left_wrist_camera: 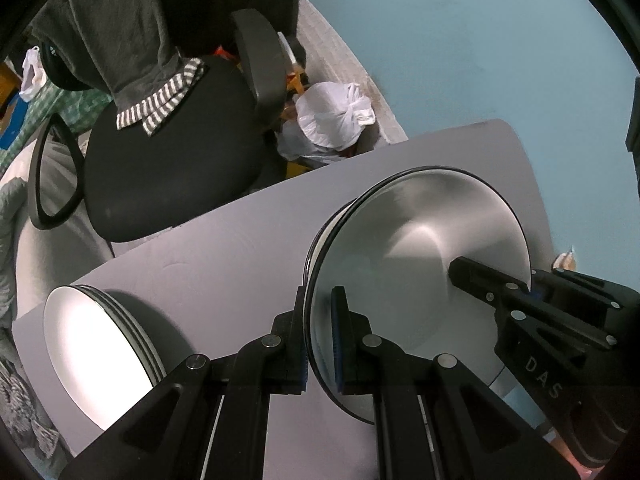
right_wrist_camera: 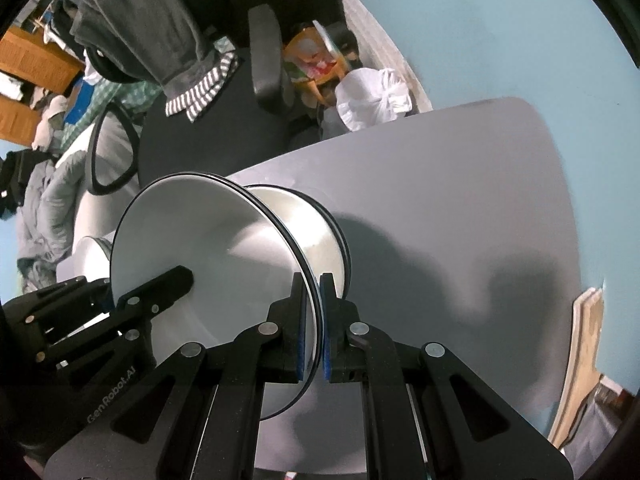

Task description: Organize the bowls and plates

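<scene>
The plate (left_wrist_camera: 416,240) with a thin black rim is held between both grippers above the desk (left_wrist_camera: 224,248), over a second stack of dishes (right_wrist_camera: 316,220) which shows just behind it. The left gripper (left_wrist_camera: 320,320) is closed on the plate's rim at the near-left side, one finger behind the plate and one on its face, blue pads pressing the edge. The right gripper (right_wrist_camera: 316,304) is closed on the plate's rim at the opposite side, same way, jaws almost together w/ only the thin edge between. Both grippers point forward, away from the person, and each one shows in the other's view beside the plate. To the left of the plate, another stack of white plates (left_wrist_camera: 100,360) sits on the desk near its edge. Beyond the desk, behind the plate, stands a black office chair (left_wrist_camera: 168,168) w/ a grey striped garment (left_wrist_camera: 160,104) on it, and a white plastic bag (left_wrist_camera: 340,116) on the floor.
</scene>
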Demonstrator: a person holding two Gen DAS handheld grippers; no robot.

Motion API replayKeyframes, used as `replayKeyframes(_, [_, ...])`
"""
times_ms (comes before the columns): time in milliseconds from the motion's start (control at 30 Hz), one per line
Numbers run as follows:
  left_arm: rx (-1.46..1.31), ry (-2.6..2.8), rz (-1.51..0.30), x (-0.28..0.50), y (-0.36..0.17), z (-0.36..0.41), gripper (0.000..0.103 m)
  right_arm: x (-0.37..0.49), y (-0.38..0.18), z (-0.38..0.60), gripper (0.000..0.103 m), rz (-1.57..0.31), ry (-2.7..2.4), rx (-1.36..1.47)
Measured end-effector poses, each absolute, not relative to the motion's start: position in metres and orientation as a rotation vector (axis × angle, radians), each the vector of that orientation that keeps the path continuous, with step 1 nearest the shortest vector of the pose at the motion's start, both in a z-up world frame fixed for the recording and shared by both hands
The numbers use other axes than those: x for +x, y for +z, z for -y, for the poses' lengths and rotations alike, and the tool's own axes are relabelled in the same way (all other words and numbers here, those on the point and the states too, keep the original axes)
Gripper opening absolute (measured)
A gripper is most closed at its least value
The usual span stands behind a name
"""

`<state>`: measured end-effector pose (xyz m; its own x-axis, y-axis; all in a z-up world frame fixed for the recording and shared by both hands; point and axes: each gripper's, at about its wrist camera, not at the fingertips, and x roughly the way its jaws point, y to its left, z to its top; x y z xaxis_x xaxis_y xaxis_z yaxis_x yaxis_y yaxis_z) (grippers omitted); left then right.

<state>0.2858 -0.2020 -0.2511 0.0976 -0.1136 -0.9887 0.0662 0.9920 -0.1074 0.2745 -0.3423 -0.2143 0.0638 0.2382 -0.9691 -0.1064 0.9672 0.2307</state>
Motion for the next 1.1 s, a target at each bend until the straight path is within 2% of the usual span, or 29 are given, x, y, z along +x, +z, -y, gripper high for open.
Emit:
replayKeyframes(567, [-0.028, -0.087, -1.484, 0.289, -0.264, 0.205, 0.009, 0.278, -0.223, 0.342, 0.008, -1.528, 0.281, 0.072])
replayKeyframes(700, [-0.034, -0.094, -1.491, 0.292, -0.265, 0.203, 0.012, 0.279, -0.223, 0.342, 0.010, -1.542, 0.284, 0.075])
replayKeyframes(800, [-0.036, -0.099, -1.494, 0.293, -0.265, 0.202, 0.018, 0.281, -0.222, 0.342, 0.013, -1.556, 0.291, 0.080])
replayKeyframes(900, [-0.031, -0.093, -1.485, 0.294, -0.264, 0.201, 0.026, 0.282, -0.220, 0.341, 0.022, -1.567, 0.307, 0.099])
replayKeyframes(967, [-0.035, -0.086, -1.472, 0.294, -0.262, 0.199, 0.026, 0.281, -0.219, 0.340, 0.028, -1.569, 0.304, 0.107])
replayKeyframes(1100, [-0.057, -0.077, -1.470, 0.294, -0.261, 0.194, 0.026, 0.281, -0.214, 0.335, 0.031, -1.567, 0.288, 0.088])
